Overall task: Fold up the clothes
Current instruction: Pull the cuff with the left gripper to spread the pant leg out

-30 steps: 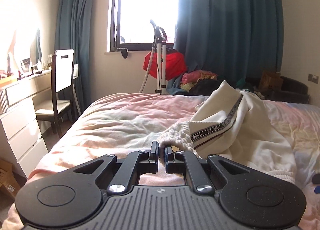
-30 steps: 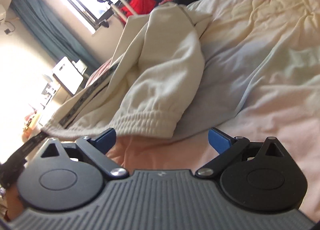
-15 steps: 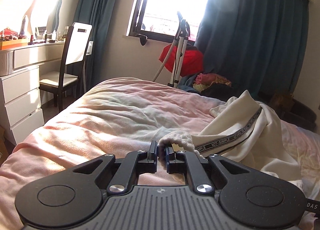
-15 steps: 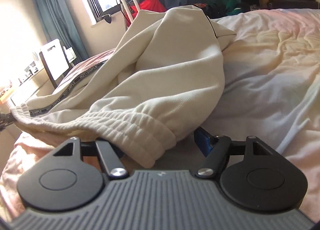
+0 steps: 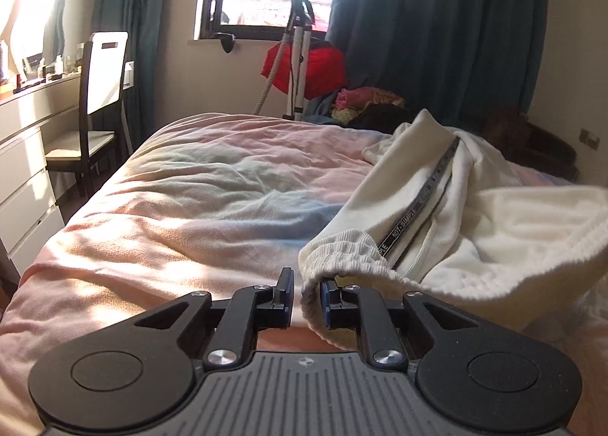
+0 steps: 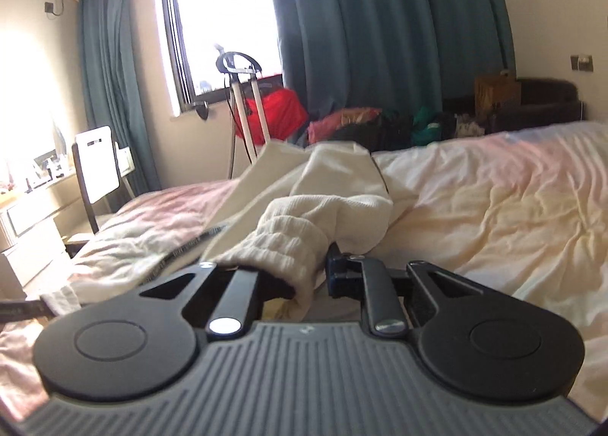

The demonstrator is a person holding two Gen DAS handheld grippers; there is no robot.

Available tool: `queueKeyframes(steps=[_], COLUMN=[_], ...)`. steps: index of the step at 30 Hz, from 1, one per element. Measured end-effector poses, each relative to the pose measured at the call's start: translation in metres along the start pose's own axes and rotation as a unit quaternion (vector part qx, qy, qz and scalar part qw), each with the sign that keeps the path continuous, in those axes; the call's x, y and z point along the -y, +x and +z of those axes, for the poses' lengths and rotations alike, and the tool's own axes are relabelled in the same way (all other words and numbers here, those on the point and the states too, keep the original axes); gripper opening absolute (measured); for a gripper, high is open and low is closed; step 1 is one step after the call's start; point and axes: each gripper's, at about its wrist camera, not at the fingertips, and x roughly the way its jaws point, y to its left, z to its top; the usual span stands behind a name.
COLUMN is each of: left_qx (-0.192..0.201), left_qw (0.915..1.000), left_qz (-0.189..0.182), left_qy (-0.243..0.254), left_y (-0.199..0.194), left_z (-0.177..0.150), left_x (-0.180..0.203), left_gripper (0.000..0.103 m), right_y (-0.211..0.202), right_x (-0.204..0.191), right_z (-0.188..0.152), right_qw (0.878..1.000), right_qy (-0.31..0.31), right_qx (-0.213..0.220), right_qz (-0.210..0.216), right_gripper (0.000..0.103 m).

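Cream sweatpants (image 5: 448, 208) with a black lettered side stripe (image 5: 421, 204) lie across the pink bed (image 5: 212, 200). My left gripper (image 5: 306, 295) is shut on the ribbed cuff (image 5: 342, 253) of one leg, held just above the bedding. My right gripper (image 6: 304, 276) is shut on the other ribbed cuff (image 6: 288, 242), which drapes over its left finger and hides it. The rest of the pants (image 6: 334, 174) trail away toward the far side of the bed.
A white dresser (image 5: 26, 155) and a chair (image 5: 95, 109) stand left of the bed. A garment steamer stand (image 5: 298, 63) and a pile of clothes (image 5: 364, 101) sit under the window by dark curtains (image 5: 437, 29). The bed's right half (image 6: 501, 200) is rumpled bedding.
My right gripper moved onto the second cuff and closed on it, then levelled out. My left gripper kept its cuff and moved left, pulling the leg straighter.
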Motion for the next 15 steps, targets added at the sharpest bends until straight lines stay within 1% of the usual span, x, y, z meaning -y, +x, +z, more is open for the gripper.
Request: queueKeyframes(steps=[1,2,3,4,5,7,8,10,12,15], left_qx=[-0.006,-0.013,-0.021,-0.028,-0.036,-0.038,-0.036,-0.029,-0.025,-0.02], left_qw=[0.9997,0.9992,0.9982,0.9967,0.9945,0.989,0.9857,0.9807,0.9751,0.9605], left_qz=[-0.005,-0.013,-0.022,-0.029,-0.035,-0.036,-0.033,-0.021,-0.006,0.008], left_qy=[0.021,0.037,0.051,0.07,0.092,0.138,0.161,0.192,0.22,0.277], left_y=[-0.004,-0.009,-0.012,-0.015,-0.017,-0.021,-0.022,-0.022,-0.02,-0.016], left_z=[-0.002,-0.006,-0.009,-0.013,-0.018,-0.025,-0.029,-0.033,-0.038,-0.048], left_x=[0.005,0.008,0.012,0.016,0.021,0.033,0.039,0.048,0.056,0.07], left_gripper=[0.031,0.034,0.04,0.042,0.042,0.042,0.043,0.048,0.053,0.056], right_y=[-0.014,-0.028,-0.035,-0.04,-0.039,-0.031,-0.027,-0.019,-0.016,-0.015], right_x=[-0.003,-0.006,-0.008,-0.009,-0.008,-0.004,-0.001,0.007,0.01,0.01], right_z=[0.004,0.008,0.009,0.009,0.006,0.0,-0.003,-0.008,-0.011,-0.012], right_qw=[1.0,0.998,0.997,0.995,0.995,0.995,0.996,0.998,0.998,0.998], right_qy=[-0.022,-0.048,-0.068,-0.086,-0.09,-0.087,-0.075,-0.044,-0.027,-0.02], right_qx=[0.014,0.027,0.029,0.028,0.017,-0.011,-0.022,-0.042,-0.05,-0.051], right_qz=[-0.009,-0.02,-0.027,-0.033,-0.035,-0.036,-0.035,-0.034,-0.035,-0.034], right_gripper=[0.018,0.017,0.017,0.017,0.017,0.017,0.017,0.018,0.017,0.018])
